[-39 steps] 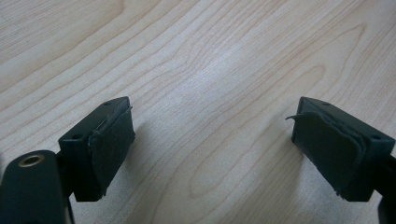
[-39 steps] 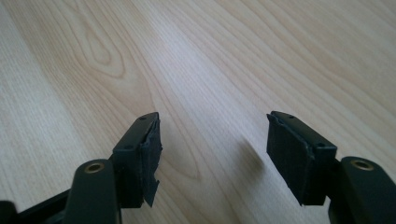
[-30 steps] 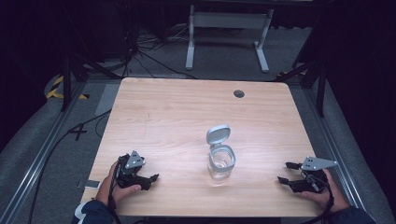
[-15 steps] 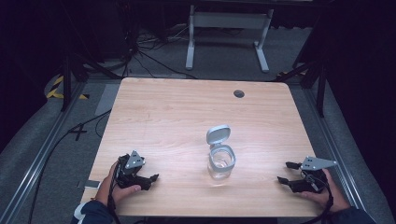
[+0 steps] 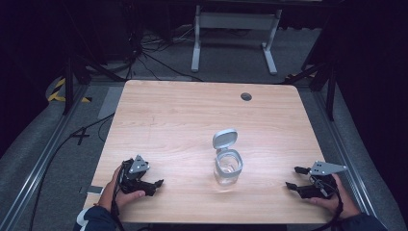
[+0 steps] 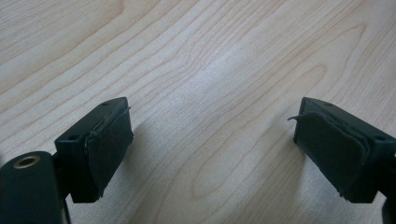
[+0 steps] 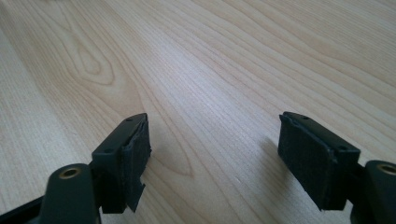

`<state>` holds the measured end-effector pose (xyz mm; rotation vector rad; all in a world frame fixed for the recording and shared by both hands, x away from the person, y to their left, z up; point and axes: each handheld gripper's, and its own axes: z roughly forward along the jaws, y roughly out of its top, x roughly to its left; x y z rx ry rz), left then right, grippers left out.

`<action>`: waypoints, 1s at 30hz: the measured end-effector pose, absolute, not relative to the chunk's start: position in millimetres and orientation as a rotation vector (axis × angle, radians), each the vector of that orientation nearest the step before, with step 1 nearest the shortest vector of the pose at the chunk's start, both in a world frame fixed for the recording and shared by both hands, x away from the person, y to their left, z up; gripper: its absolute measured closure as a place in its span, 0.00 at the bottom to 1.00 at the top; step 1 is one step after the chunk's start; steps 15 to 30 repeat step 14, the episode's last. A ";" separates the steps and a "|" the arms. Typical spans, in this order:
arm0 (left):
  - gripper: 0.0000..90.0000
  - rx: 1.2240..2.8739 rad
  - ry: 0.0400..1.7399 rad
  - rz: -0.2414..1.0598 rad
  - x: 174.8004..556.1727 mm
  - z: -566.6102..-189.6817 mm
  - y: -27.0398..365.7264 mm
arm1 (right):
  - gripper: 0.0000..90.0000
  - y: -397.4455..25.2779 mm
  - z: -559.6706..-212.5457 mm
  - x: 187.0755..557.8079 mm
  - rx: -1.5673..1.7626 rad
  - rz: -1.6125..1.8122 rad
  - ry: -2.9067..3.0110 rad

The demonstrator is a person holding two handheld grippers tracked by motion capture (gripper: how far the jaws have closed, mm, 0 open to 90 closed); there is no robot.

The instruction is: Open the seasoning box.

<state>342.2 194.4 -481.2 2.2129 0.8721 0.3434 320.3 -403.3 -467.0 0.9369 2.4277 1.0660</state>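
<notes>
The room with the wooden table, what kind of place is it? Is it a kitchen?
Probably not a kitchen; it looks like a lab or recording studio. The wooden table stands on grey carpet with black cables trailing across the floor, dark all around, and a white metal stand behind. Only a clear jar sits on it.

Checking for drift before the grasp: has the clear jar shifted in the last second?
No. The clear jar sits at the same spot on the table, below the dark hole.
</notes>
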 end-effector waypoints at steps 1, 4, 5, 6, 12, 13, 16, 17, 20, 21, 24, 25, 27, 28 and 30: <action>0.12 2.213 0.872 0.343 342.2 -481.2 194.4 | 0.28 -403.3 -467.0 320.3 0.937 1.066 2.428; 0.12 2.227 0.857 0.349 343.8 -480.7 195.0 | 0.28 -403.3 -467.1 320.4 0.936 1.066 2.427; 0.12 2.222 0.863 0.343 343.8 -481.0 194.6 | 0.28 -403.3 -467.0 320.3 0.937 1.066 2.427; 0.11 2.219 0.866 0.342 344.1 -481.2 194.4 | 0.28 -403.3 -467.1 320.4 0.935 1.065 2.427; 0.10 2.218 0.872 0.347 344.6 -481.2 194.1 | 0.28 -403.3 -467.0 320.2 0.937 1.065 2.427; 0.10 2.218 0.872 0.347 344.6 -481.2 194.1 | 0.28 -403.3 -467.1 320.4 0.935 1.065 2.426; 0.10 2.216 0.875 0.344 344.5 -481.3 193.9 | 0.28 -403.3 -467.1 320.4 0.936 1.065 2.426; 0.10 2.216 0.875 0.344 344.5 -481.3 193.9 | 0.28 -403.3 -467.1 320.4 0.936 1.065 2.426; 0.10 2.216 0.875 0.344 344.5 -481.3 193.9 | 0.28 -403.3 -467.1 320.4 0.936 1.065 2.426; 0.10 2.216 0.875 0.344 344.5 -481.3 193.9 | 0.28 -403.3 -467.1 320.4 0.936 1.065 2.426; 0.10 2.216 0.875 0.344 344.5 -481.3 193.9 | 0.28 -403.3 -467.1 320.4 0.936 1.065 2.426; 0.10 2.216 0.875 0.344 344.5 -481.3 193.9 | 0.28 -403.3 -467.1 320.4 0.936 1.065 2.426; 0.10 2.216 0.875 0.344 344.5 -481.3 193.9 | 0.28 -403.3 -467.1 320.4 0.936 1.065 2.426; 0.10 2.216 0.875 0.344 344.5 -481.3 193.9 | 0.28 -403.3 -467.1 320.4 0.936 1.065 2.426; 0.10 2.216 0.875 0.344 344.5 -481.3 193.9 | 0.28 -403.3 -467.1 320.4 0.936 1.065 2.426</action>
